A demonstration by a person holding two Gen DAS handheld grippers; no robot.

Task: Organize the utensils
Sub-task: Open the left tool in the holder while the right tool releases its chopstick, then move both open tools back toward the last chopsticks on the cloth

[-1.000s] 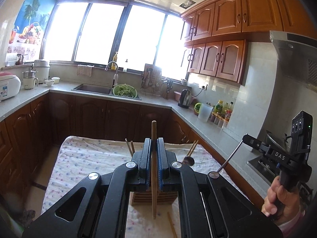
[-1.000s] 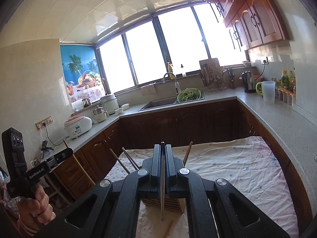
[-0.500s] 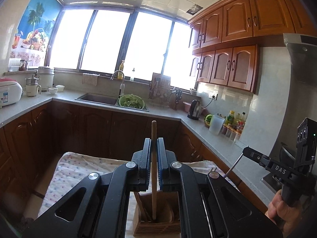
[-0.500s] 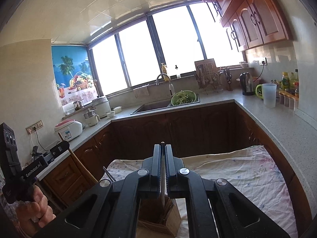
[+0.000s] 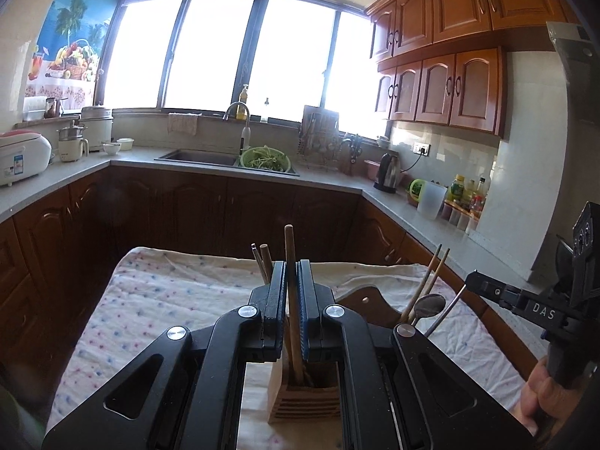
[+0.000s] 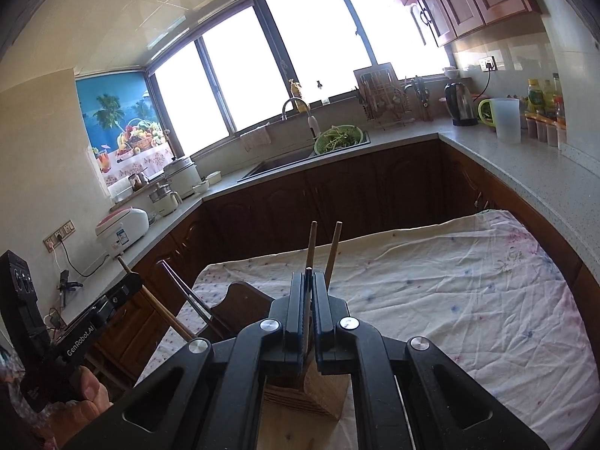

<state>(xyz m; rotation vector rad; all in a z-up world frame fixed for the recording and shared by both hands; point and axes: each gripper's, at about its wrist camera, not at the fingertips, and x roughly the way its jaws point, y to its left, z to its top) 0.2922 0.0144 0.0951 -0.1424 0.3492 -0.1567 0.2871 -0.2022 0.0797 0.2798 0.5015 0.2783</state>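
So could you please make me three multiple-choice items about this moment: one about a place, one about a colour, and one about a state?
1. Where is the lower end of the wooden stick that the left gripper holds?
A. inside the wooden holder
B. in a drawer
C. flat on the cloth

2. What colour is the bowl of greens on the far counter?
A. red
B. green
C. blue

3. How does the left gripper stand?
A. wide open, holding nothing
B. open around a spoon
C. shut on the wooden stick

Key:
1 A, since the stick runs down between the fingers into the holder's opening.
2 B, since its rim and wall show bright green.
3 C, since both fingers press against the stick's sides.
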